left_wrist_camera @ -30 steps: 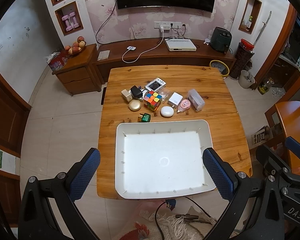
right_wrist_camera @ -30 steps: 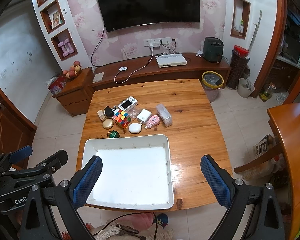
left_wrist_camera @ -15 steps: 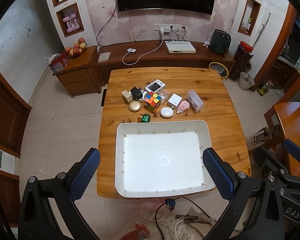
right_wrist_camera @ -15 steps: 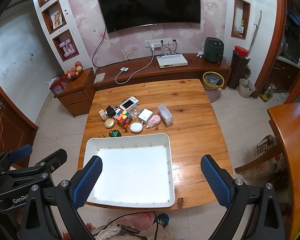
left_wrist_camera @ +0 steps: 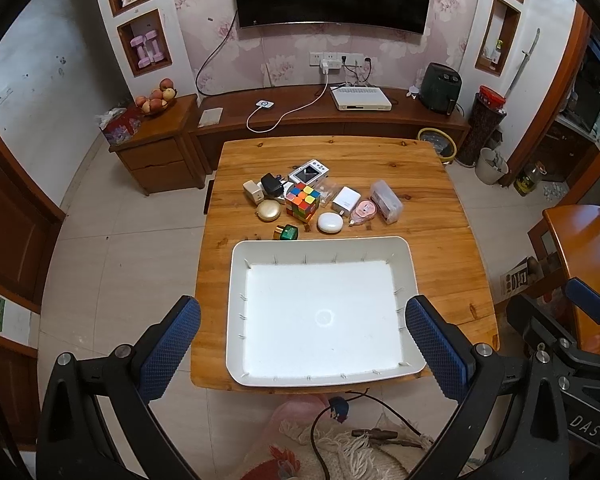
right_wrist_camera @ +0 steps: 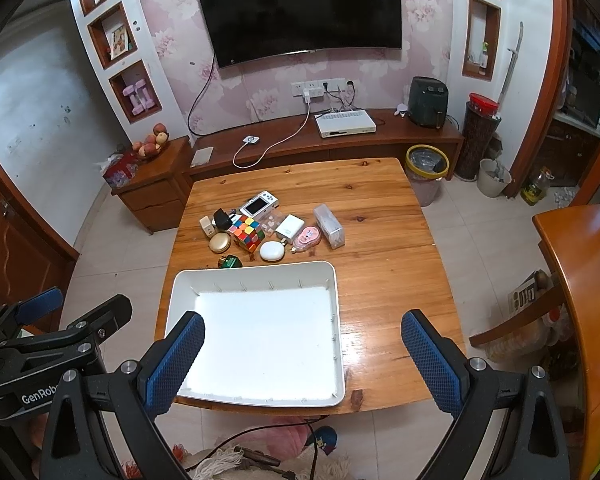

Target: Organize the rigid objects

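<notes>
An empty white tray [left_wrist_camera: 404,252] [right_wrist_camera: 336,280] lies on the near half of the wooden table [left_wrist_camera: 440,232] [right_wrist_camera: 388,240]. Behind it sits a cluster of small items: a colour cube [left_wrist_camera: 302,201] [right_wrist_camera: 247,233], a gold round case [left_wrist_camera: 268,211], a green box [left_wrist_camera: 287,233], a white oval case [left_wrist_camera: 330,223] [right_wrist_camera: 272,250], a white charger [left_wrist_camera: 345,199], a pink tape dispenser [left_wrist_camera: 364,211], a clear box [left_wrist_camera: 386,202] and a handheld console [left_wrist_camera: 309,171]. My left gripper [left_wrist_camera: 302,354] and right gripper [right_wrist_camera: 302,360] hang open, high above the table's near edge, holding nothing.
A TV cabinet [left_wrist_camera: 320,120] with a white box and cables runs along the back wall. A side cabinet [left_wrist_camera: 156,140] with fruit stands at back left. A bin [right_wrist_camera: 426,164] stands by the table's far right corner. Another wooden table [right_wrist_camera: 580,280] stands at right. Fabric and cables [left_wrist_camera: 340,440] lie on the floor below.
Both views have shifted slightly, so the table sits a little lower and nearer in frame. Nothing on the table has moved. Both grippers stay open.
</notes>
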Motion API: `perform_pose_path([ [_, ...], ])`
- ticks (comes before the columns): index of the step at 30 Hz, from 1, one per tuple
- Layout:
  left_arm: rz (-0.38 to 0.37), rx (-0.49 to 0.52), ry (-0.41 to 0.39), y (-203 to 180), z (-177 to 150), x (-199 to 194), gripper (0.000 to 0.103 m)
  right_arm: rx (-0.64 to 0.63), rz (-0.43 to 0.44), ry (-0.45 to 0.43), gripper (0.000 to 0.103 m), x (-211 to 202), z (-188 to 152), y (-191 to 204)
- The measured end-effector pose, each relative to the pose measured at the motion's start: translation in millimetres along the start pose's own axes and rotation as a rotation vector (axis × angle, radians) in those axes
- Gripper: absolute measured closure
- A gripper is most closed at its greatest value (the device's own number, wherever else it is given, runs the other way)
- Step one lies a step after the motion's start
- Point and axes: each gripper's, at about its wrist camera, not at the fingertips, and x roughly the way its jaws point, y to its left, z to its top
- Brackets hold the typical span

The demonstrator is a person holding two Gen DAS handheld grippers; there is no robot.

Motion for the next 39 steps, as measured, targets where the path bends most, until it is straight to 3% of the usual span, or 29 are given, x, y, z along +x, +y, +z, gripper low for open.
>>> perform_pose_path([
  [18, -0.006, -0.001, -0.008, -2.7, 1.1, -12.3, 0.001, 0.013, -0.008, -0.040, 0.004, -8.7, -5.4, -12.1],
  [34, -0.048, 0.022, 0.029, 22.9, 27.5, 31.3, 0.001, 0.021, 0.035, -0.057, 0.004, 21.7, 19.0, 12.6],
  [39, 0.008, -0.023, 0.038, 53.9, 51.6, 65.2, 0.001, 0.054, 0.055, -0.023, 0.004, 56.7, 37.7, 15.0],
])
